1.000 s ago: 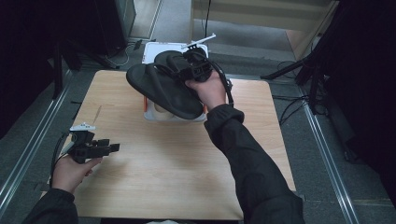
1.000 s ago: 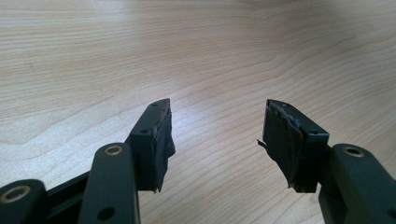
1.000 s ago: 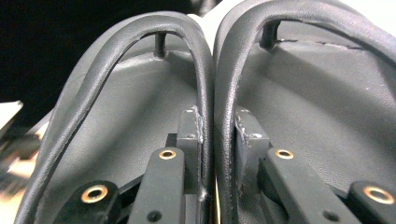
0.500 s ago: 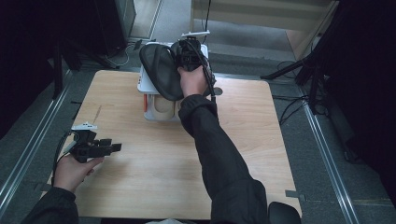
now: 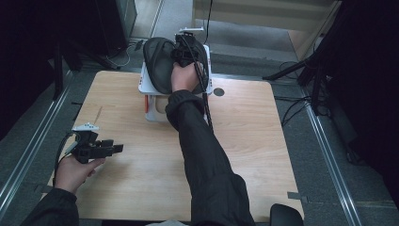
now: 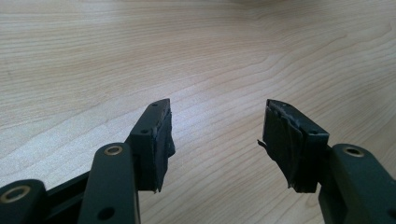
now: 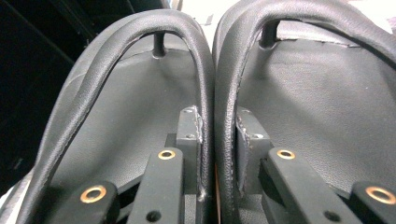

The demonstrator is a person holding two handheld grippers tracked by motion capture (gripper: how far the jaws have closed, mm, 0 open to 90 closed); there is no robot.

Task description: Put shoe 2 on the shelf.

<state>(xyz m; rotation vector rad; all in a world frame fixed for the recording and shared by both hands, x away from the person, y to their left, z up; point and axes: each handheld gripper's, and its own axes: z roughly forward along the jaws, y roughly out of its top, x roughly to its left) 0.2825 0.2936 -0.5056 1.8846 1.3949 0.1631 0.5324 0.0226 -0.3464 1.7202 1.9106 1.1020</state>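
Note:
A pair of black flip-flops [image 5: 157,66] hangs over the white box [image 5: 147,88] at the table's far edge, soles together and tilted on edge. My right gripper [image 5: 186,52] is shut on them. In the right gripper view its pads [image 7: 191,128] pinch the two neighbouring straps [image 7: 208,70] together. Whether the flip-flops touch the box is hidden by the hand. My left gripper [image 5: 117,149] rests low at the table's left side, held by a hand. Its jaws stand open over bare wood, seen close in the left gripper view [image 6: 217,140].
The wooden table [image 5: 254,141] has a round cable hole [image 5: 219,92] right of the box. The right forearm in a dark sleeve [image 5: 197,141] crosses the middle of the table. Cables and dark stands lie on the floor beyond the far edge.
The right hand has carried the flip-flops left and farther back over the box, turning them from flat to on edge. The left hand has stayed put.

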